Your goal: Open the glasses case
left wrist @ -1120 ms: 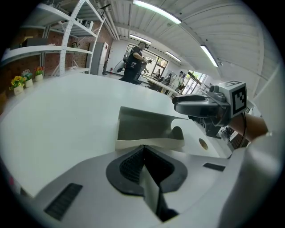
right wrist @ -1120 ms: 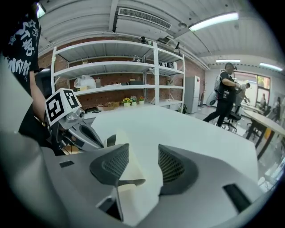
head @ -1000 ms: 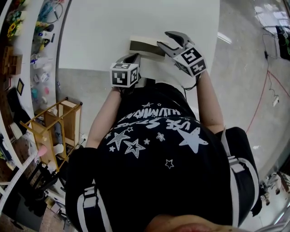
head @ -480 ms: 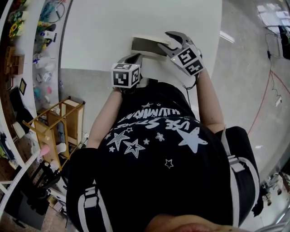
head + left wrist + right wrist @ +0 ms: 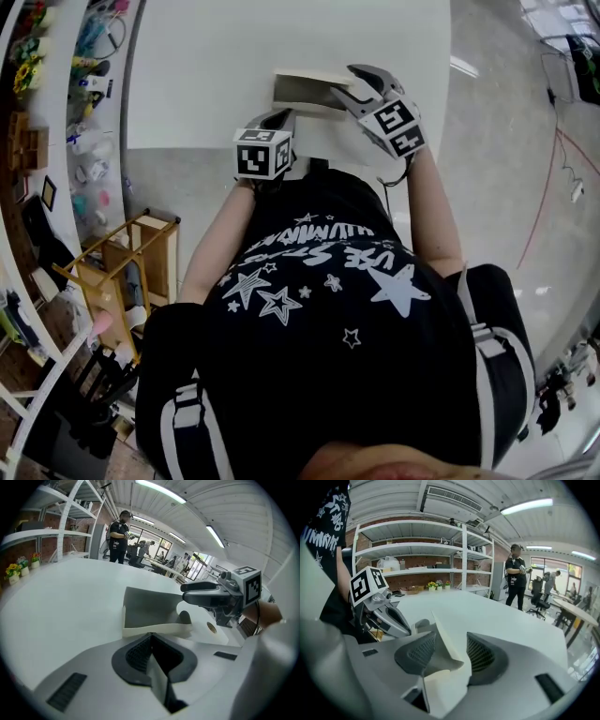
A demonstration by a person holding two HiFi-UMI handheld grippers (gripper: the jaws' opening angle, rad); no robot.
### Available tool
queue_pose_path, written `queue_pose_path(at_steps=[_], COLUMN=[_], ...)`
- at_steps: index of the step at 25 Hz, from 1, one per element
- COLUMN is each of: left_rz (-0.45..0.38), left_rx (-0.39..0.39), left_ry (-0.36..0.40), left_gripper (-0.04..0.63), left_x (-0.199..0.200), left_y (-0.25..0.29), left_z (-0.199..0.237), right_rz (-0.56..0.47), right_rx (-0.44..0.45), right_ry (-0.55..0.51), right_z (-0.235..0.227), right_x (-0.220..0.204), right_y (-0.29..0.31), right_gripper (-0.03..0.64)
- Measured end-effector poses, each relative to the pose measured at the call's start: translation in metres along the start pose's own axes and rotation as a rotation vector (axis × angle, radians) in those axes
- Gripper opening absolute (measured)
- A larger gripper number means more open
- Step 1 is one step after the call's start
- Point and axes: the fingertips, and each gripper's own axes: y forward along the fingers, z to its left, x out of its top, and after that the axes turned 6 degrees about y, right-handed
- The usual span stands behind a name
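The right hand-held gripper has its jaws apart around the cream flap of the case. The flap leans on the pad at the left of the right gripper view, and a gap shows at the other pad. The left hand-held gripper has its jaws together, with nothing seen between them. Its tips sit right at the near rim of the cream folding glasses case with a grey lining. I cannot tell whether they press on that rim.

In the left gripper view the case stands open toward the camera, its grey inside showing. A flat white panel lies at its right, under the other gripper's fingers.

In the head view the case lies at upper centre on the white bench. It is close to the bench's near edge, which runs across just below the two grippers. The bench's right edge falls near the right gripper's outer side, with glossy grey floor past it.

Above and to the left of the case the bench surface is broad and bare, up to the top of the frame. In the right gripper view, white metal shelving stands against a brick wall beyond the far edge. A standing person in black is off to the right.
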Motion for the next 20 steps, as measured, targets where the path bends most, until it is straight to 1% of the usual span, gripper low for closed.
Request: queue_pose_path(at_steps=[2,4,9,13,17,20], left_rz=[-0.018,-0.055,-0.154,-0.216,-0.282,-0.333], left_rx=[-0.010,-0.026,-0.059,-0.089,-0.098,-0.104], left_ry=[0.011,0.013,0.012,0.014,0.037,0.045], left_gripper=[0.012,0.012,0.012,0.012,0.012,0.012], left_x=[0.013,0.025,0.038,0.051,0.066,0.075], left_y=[0.000,-0.008,-0.048,-0.084,-0.119,-0.142], left_z=[0.005,0.012,0.025,0.055,0.090,0.115], right_rz=[-0.001,-0.009,-0.057,-0.091,-0.137,-0.145], right_rx=[-0.016,-0.041,-0.111,-0.186,-0.234,-0.255], right_ry=[0.007,0.017,0.074,0.116,0.165,0.157], right_z=[-0.007,-0.007,0.017,0.042,0.068,0.090], right_x=[0.006,0.013,0.016,0.026,0.044,0.057], right_y=[0.000,-0.002,-0.025,-0.028,-0.022,-0.010], right_gripper=[0.213,0.213,0.213,0.213,0.213,0.213])
